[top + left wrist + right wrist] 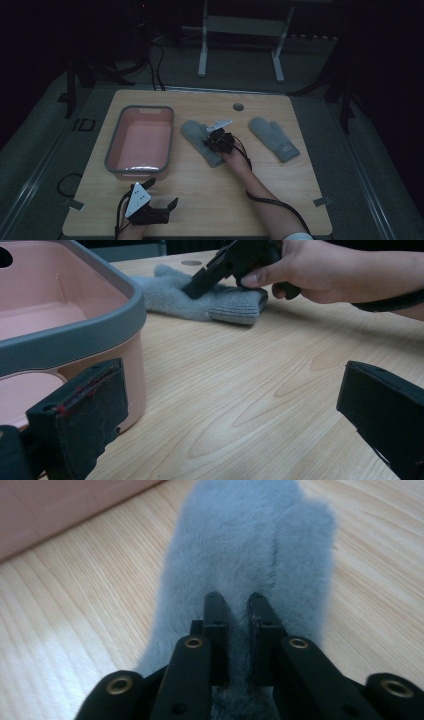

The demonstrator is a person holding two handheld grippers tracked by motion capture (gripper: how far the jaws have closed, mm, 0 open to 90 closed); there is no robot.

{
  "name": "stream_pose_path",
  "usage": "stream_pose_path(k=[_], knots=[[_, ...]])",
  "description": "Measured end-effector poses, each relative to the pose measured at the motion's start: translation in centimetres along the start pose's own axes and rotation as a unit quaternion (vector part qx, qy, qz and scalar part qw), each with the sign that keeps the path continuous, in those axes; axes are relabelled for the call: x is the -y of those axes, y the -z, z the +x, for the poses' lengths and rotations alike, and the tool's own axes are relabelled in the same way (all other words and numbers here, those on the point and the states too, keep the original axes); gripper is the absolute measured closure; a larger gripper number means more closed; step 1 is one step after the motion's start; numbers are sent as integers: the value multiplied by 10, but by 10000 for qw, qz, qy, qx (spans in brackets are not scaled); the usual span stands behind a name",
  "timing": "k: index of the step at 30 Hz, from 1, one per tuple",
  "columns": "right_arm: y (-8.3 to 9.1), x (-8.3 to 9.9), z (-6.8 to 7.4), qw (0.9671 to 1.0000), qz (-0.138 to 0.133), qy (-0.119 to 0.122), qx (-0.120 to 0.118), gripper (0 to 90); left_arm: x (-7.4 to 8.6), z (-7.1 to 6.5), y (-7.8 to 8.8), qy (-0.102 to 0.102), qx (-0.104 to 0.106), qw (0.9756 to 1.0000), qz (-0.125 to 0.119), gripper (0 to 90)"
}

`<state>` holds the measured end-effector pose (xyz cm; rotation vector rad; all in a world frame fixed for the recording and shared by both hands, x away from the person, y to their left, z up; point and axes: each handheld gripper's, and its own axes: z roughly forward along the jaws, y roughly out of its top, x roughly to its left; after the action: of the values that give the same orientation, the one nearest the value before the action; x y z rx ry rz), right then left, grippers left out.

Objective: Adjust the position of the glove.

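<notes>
The right gripper point(239, 602) pinches a fold of the grey mitten point(250, 545) (cuff hidden beneath it). The left gripper point(230, 405) is spread wide beside the pink tub point(75, 325), which is cut off at the frame edge.

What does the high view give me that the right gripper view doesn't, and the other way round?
High view alone: the second grey mitten lying apart at the right, the left gripper open near the table's front edge, and the whole pink tub.

Right gripper view alone: the right gripper, its jaws nearly closed, pinching a fold of fabric.

Both share the near mitten beside the tub, with the right gripper on it, and the wooden table.
</notes>
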<state>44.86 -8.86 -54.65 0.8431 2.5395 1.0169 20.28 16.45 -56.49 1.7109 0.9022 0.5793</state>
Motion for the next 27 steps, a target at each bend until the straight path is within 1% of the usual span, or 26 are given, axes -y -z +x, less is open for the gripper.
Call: stream_pose_path(k=[2,4,5,8,10,12,14,16,18,20,21,22,23,25,26,27], knots=[[5,0,3,9999,-34,-138,14,833,0,0,0,-1,-12,10000,-7,5],[11,2,4,9992,-162,-377,-14,834,0,0,0,4,-18,10000,-11,5],[15,4,5,9986,-221,-478,15,835,0,0,0,11,-21,10000,-16,5],[29,8,10,9961,-402,-722,320,836,0,0,0,11,-24,10000,-16,5],[37,12,11,9927,-532,-961,491,835,0,-1,0,9,-22,10000,-27,5],[45,16,13,9885,-616,-1174,733,835,-1,-1,0,-23,-26,10000,-19,5],[54,19,15,9819,-725,-1479,931,835,-1,-1,0,-33,-31,10000,-24,5],[60,22,19,9769,-790,-1622,1142,835,-1,-1,-1,-26,-29,10000,-20,5],[65,24,23,9732,-833,-1761,1221,835,-1,-2,-1,-28,-35,10000,-19,5],[69,29,24,9661,-927,-2098,1183,835,-1,-2,-1,-35,-39,10000,-23,5],[71,31,26,9634,-937,-2178,1249,835,-1,-2,-1,-35,-39,10000,-23,5],[72,35,28,9595,-974,-2296,1307,834,-1,-2,0,-45,-42,10000,-21,5],[73,38,29,9556,-995,-2453,1293,834,-1,-2,0,-45,-42,10000,-21,5],[75,45,33,9485,-1013,-2625,1456,834,-1,-2,-1,-46,-39,10000,-19,5],[76,48,34,9457,-1013,-2714,1472,833,-1,-2,-1,-57,-33,10000,-13,5],[75,50,36,9453,-992,-2710,1521,832,-1,-2,-1,-60,-28,10000,-18,5]])
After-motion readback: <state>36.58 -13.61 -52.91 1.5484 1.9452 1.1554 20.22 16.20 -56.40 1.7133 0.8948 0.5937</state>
